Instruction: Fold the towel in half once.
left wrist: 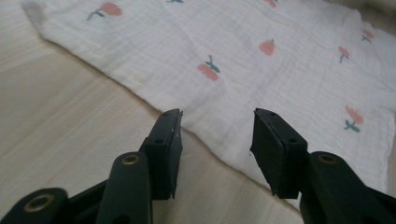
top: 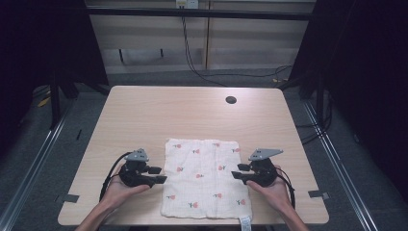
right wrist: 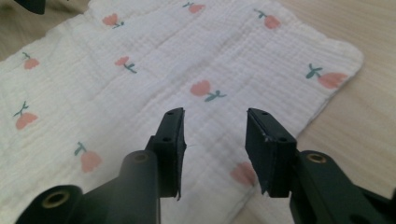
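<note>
The left gripper point(top: 160, 174) and right gripper point(top: 236, 172) are both spread wide, holding nothing. The flowery cloth point(top: 204, 177) lies flat at the lower middle, between them. Next, I think, each must pinch an edge.

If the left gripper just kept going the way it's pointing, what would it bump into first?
Most likely the near edge of the white flowered cloth lying flat on the table. The left gripper has its jaws open and aims straight at that edge, though its height above the table is hard to judge.
</note>
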{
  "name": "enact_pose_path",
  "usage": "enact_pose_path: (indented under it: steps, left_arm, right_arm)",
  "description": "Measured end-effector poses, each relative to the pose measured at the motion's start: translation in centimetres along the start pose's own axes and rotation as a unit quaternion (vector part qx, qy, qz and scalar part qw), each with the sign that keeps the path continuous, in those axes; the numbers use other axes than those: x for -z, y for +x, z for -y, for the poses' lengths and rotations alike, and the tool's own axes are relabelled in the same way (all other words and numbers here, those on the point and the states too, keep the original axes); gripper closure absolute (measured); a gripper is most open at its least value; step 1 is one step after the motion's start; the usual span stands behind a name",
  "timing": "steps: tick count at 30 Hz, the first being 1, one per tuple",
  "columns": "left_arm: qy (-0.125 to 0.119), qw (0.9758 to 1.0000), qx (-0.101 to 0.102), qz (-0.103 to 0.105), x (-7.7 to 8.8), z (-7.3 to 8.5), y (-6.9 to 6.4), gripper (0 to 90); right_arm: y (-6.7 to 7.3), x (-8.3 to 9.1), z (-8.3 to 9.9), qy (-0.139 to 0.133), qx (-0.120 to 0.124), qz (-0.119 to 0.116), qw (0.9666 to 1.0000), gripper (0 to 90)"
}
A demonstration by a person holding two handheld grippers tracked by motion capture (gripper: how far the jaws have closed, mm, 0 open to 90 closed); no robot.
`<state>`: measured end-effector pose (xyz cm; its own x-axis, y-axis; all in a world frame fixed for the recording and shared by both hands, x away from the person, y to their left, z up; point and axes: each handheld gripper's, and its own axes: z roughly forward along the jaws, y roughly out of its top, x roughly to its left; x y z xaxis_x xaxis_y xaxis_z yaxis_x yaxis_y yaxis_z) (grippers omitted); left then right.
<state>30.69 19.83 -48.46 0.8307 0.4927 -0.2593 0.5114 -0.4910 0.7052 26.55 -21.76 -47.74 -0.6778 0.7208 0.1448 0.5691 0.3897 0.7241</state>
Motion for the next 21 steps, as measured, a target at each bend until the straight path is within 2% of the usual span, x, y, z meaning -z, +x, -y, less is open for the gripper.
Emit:
enact_pose_path:
  steps: [4,8,11,14,18,21]
  left_arm:
    - [-0.014,0.9998,0.010,-0.012,0.6,-0.7,0.7,48.0]
    - [-0.024,0.9995,0.016,-0.013,0.8,-1.2,1.4,46.9]
    - [-0.012,0.9997,0.012,-0.014,0.6,-1.9,2.1,45.4]
    - [-0.020,0.9992,0.020,-0.026,0.5,-2.8,2.8,48.4]
    - [-0.015,0.9993,0.006,-0.033,0.2,-3.8,3.6,51.7]
    - [-0.018,0.9991,0.008,-0.037,0.1,-4.2,4.1,54.0]
  right_arm:
    - [-0.7,-0.1,-0.7,0.000,-0.001,-0.006,1.0000,51.1]
    - [-1.5,0.1,-1.3,-0.012,-0.013,-0.014,0.9997,49.2]
    - [-1.9,0.4,-1.8,-0.022,-0.014,-0.011,0.9996,45.8]
    - [-2.1,0.7,-2.5,-0.027,-0.007,-0.004,0.9996,47.8]
    - [-2.8,0.4,-3.9,-0.024,0.006,-0.011,0.9996,47.6]
    - [-3.8,0.2,-4.8,-0.025,0.000,-0.013,0.9996,47.8]
